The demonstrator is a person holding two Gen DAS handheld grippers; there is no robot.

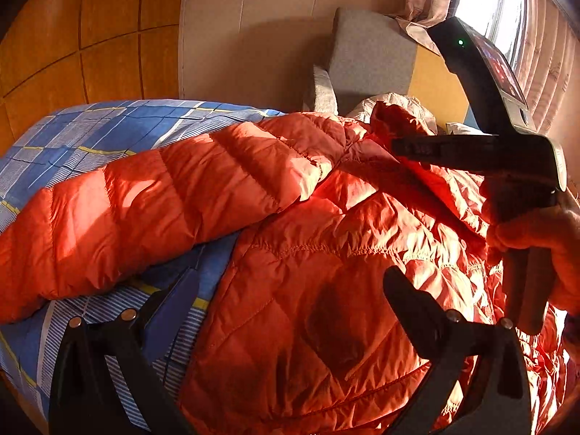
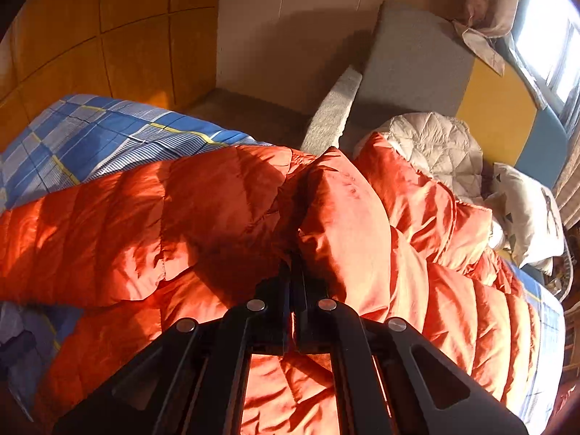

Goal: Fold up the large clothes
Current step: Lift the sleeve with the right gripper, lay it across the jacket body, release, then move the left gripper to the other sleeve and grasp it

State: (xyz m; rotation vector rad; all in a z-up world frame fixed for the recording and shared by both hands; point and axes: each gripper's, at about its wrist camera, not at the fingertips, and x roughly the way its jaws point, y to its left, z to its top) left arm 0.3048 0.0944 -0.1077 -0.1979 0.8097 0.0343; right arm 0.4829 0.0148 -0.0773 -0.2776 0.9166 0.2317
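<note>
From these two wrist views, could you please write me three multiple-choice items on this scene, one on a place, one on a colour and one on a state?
1. Where does the jacket lie?
A. on the checked bedsheet
B. on the grey armchair
C. on a hanger

2. What colour is the jacket?
A. navy
B. orange-red
C. green

3. How do the two tools stand?
A. both open
B. left tool shut, right tool open
C. left tool open, right tool shut on the jacket

Answers:
1. A, blue plaid sheet shows under and beside it.
2. B, the quilted shell is orange-red in both views.
3. C, the left fingers sit wide apart over the fabric, while the right ones meet on a raised fold.
</note>
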